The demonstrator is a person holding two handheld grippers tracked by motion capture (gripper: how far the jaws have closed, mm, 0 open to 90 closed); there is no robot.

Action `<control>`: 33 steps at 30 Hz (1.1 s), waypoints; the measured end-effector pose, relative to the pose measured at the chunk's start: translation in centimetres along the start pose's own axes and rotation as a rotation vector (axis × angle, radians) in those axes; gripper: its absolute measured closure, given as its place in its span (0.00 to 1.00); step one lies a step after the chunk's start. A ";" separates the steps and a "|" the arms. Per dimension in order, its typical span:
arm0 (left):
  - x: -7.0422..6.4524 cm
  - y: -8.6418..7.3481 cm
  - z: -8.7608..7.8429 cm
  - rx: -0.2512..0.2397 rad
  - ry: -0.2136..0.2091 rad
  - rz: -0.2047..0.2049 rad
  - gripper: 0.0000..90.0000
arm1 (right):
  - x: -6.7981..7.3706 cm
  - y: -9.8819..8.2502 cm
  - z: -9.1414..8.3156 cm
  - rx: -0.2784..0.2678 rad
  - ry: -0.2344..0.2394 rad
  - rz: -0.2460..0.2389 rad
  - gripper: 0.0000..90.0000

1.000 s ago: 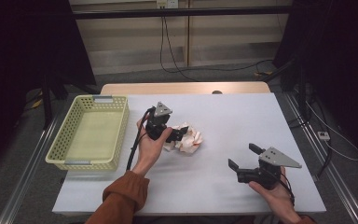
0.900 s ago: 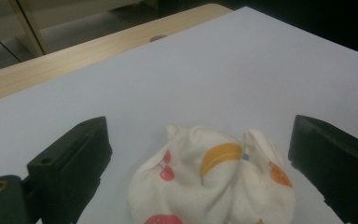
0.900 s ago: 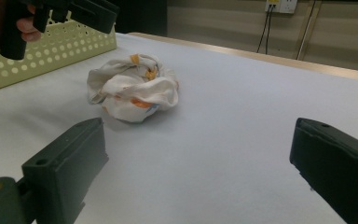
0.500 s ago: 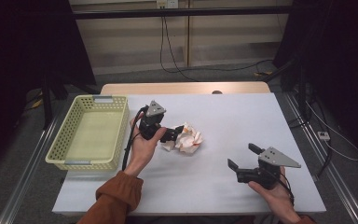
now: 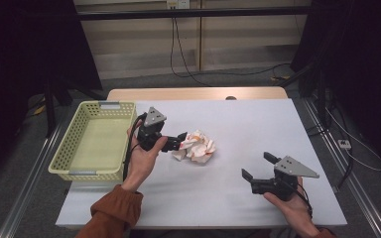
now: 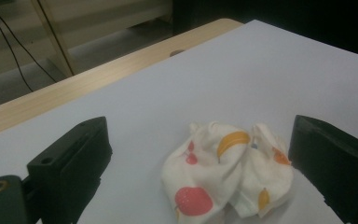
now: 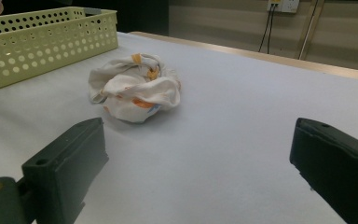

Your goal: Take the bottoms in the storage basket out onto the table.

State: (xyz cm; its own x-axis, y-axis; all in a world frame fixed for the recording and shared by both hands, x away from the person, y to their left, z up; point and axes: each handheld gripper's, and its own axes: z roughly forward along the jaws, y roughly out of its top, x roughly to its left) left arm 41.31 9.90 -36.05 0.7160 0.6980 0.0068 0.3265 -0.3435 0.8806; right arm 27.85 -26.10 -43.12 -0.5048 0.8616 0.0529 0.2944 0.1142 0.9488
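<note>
the left gripper is spread wide around a crumpled fruit-print cloth lying mid-table, just right of the yellow basket. the right gripper rests released, well apart. closing too high could pinch one loose fold and let the bundle unravel. no readable writing anywhere.

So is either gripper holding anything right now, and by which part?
Nothing is held. The left gripper is open, its fingers either side of the crumpled cloth without closing. The right gripper is open, off to the side.
</note>
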 end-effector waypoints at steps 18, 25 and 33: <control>0.2 -1.3 -3.1 -0.032 0.051 0.024 0.06 | 0.0 0.0 0.1 0.001 0.001 -0.006 0.04; 0.8 -2.3 -4.6 -0.053 0.084 -0.002 0.06 | 0.1 0.0 0.1 0.001 0.002 -0.007 0.04; 1.3 -3.2 -6.0 -0.058 0.100 -0.014 0.06 | 0.1 0.0 0.1 0.002 0.003 -0.005 0.04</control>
State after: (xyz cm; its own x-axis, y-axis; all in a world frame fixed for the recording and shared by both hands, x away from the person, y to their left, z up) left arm 37.46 15.67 -36.03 0.6460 0.7623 0.0391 0.2975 -0.2986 0.9068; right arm 27.90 -25.96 -43.11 -0.5084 0.8598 0.0488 0.2933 0.1195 0.9485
